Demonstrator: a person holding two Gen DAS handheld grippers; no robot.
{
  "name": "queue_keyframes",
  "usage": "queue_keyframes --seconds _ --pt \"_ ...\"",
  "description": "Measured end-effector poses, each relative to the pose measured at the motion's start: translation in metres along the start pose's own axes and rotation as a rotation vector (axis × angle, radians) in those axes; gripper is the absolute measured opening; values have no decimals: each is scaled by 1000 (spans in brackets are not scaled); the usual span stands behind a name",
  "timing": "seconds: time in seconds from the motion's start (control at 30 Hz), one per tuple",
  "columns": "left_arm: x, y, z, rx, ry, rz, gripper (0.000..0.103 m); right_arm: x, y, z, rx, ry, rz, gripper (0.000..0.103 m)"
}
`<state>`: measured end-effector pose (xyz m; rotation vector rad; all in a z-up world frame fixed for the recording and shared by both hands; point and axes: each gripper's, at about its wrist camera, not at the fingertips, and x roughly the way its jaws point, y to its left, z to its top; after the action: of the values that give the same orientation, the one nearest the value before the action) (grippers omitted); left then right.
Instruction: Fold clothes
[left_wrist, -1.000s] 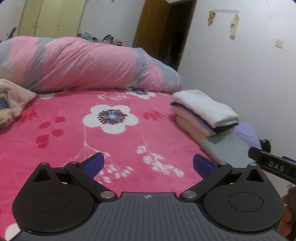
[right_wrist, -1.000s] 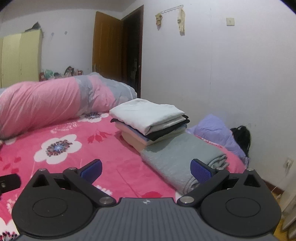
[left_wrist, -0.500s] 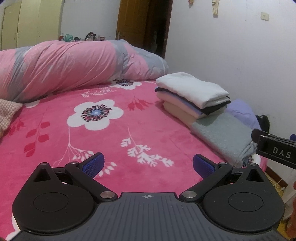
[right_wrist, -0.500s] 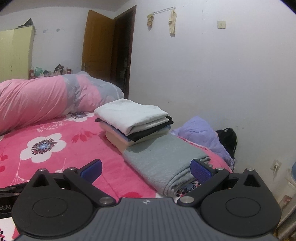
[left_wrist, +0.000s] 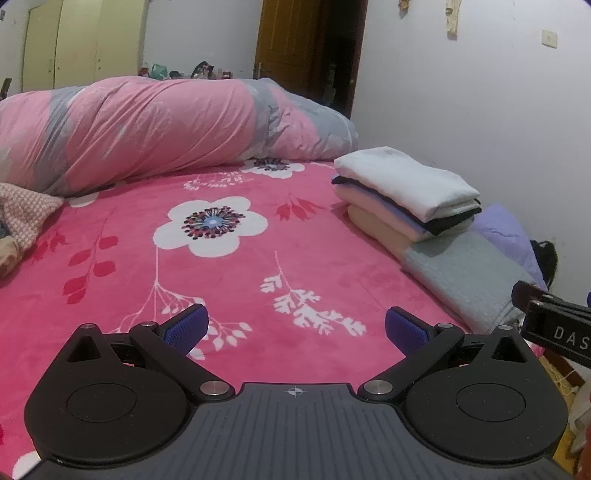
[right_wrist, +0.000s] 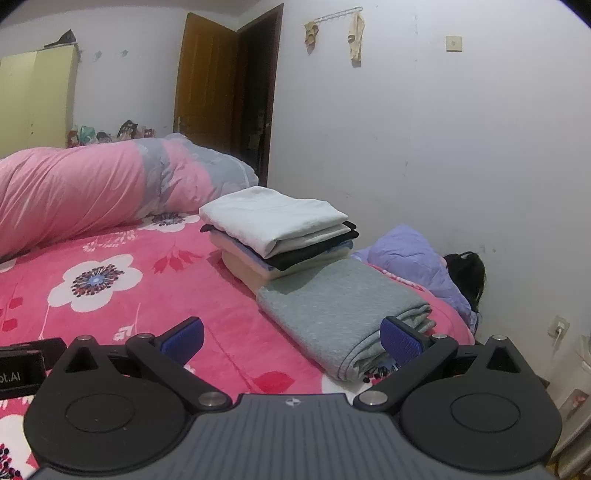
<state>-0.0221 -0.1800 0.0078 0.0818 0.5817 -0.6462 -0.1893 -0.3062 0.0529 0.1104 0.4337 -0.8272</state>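
Left claw (left_wrist: 294, 328): blue-padded fingers spread wide, nothing between them, held above the bright pink floral plush bed cover (left_wrist: 229, 280). Right claw (right_wrist: 291, 339): likewise wide apart and empty, right finger pad overlapping, in view, the near end of the folded grey knit garment (right_wrist: 340, 314); contact cannot be told.

Ahead and to the right of the left claw, ahead and slightly right of centre for the right claw: a neat stack of folded clothes (left_wrist: 402, 199) with a white piece on top, then black, pale lilac and cream layers, resting on the bed. Just nearer than the stack, touching its base: the grey garment, folded flat, lying along the bed edge.

Beyond the stack, along the far side of the bed: a rolled pink-and-grey quilt (left_wrist: 166, 129). Far left of the left claw: a crumpled pink knitted item (left_wrist: 26, 214). Right of the grey garment, by the wall: a lilac padded bundle (right_wrist: 417, 262).
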Motion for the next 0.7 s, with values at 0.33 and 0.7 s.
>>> queue_keyframes --seconds 0.33,0.7 --pt "-3 -2 -4 14 -6 -3 103 -4 1 -2 -2 0 -1 103" --pt "-4 -3 -5 14 -3 -1 103 -6 0 -4 -5 -1 2 103"
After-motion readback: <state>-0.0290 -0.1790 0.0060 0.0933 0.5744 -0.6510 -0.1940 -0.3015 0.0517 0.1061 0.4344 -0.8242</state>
